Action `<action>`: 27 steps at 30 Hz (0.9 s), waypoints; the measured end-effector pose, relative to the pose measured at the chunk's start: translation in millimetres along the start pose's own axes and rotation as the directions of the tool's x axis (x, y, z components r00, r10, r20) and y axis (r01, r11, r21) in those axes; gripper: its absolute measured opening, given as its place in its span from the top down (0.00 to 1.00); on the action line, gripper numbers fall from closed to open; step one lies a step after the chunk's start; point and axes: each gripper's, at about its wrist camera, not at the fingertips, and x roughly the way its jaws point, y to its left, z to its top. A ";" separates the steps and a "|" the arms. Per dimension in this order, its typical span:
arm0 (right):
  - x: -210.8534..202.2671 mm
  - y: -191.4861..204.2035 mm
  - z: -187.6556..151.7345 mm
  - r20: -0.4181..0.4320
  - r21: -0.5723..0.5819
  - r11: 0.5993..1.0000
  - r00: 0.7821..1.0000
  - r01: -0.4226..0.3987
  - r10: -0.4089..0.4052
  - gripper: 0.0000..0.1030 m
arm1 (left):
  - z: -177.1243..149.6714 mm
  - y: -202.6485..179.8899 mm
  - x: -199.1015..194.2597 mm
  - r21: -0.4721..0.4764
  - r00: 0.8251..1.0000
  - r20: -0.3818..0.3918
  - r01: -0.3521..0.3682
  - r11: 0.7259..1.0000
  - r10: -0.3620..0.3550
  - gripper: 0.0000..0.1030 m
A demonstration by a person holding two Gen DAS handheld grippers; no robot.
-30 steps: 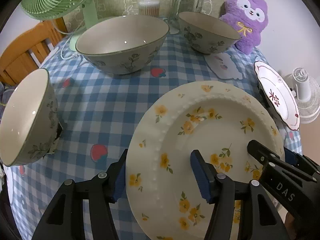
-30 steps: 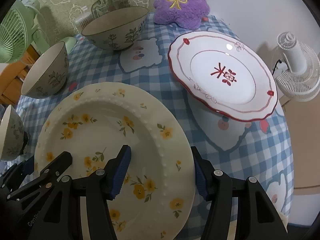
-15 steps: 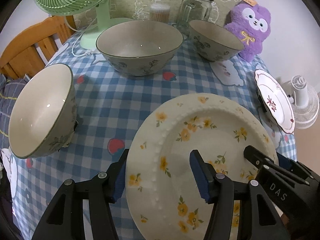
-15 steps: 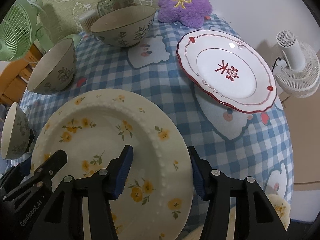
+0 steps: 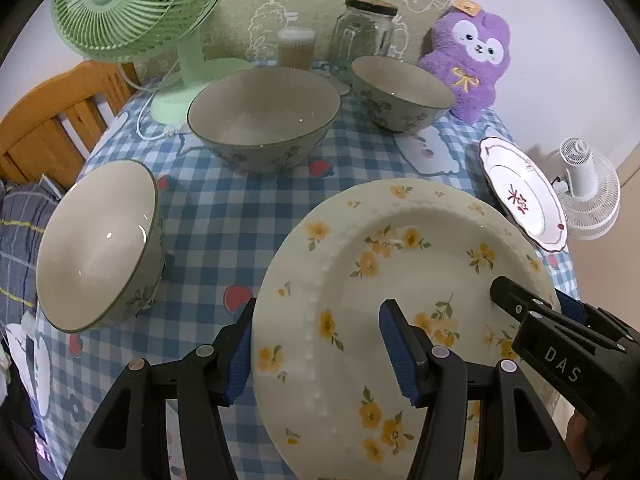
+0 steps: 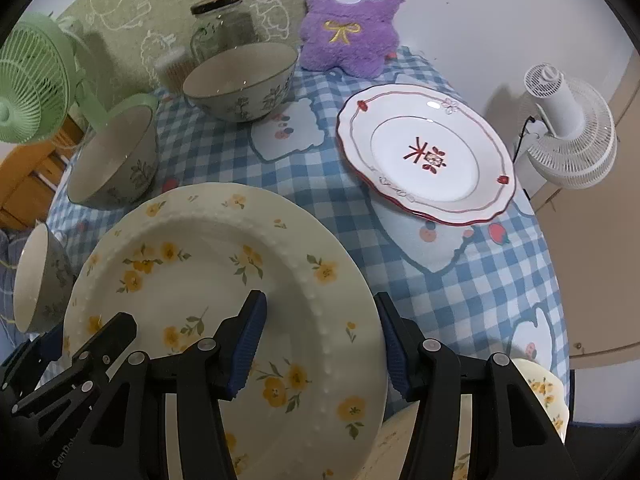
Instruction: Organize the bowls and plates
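A cream plate with yellow flowers (image 5: 404,280) is held above the checked table by both grippers. My left gripper (image 5: 320,348) grips its left rim and my right gripper (image 6: 320,344) grips its right rim; the plate (image 6: 216,280) fills the lower left of the right wrist view. Three flower-patterned bowls stand on the table: a large one (image 5: 264,120), a smaller one (image 5: 400,92) at the back and one (image 5: 100,244) tilted at the left. A white plate with a red rim (image 6: 428,160) lies at the right.
A green fan (image 5: 132,4), a glass jar (image 5: 366,36), a toothpick pot (image 5: 297,48) and a purple plush toy (image 5: 472,64) stand at the back. A white fan (image 6: 568,136) stands off the right table edge. Another yellow-flowered plate (image 6: 548,396) shows below, under my right gripper.
Both grippers have lifted the yellow-flowered plate higher and drawn it back toward me; the bowls and the red-rimmed plate now look farther away and more of the back is in view.
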 end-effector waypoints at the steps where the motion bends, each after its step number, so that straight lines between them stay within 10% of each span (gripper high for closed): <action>1: -2.0 -1.2 -0.7 0.005 0.003 1.000 1.000 -0.001 0.001 0.44 | -0.1 -0.6 -2.0 0.003 1.000 0.003 0.000 1.000 0.000 0.43; 27: -47.7 -69.1 -7.7 0.055 -0.012 1.000 0.998 -0.025 0.026 0.46 | -18.8 -72.0 -37.8 0.006 0.997 0.073 -0.035 0.999 0.034 0.43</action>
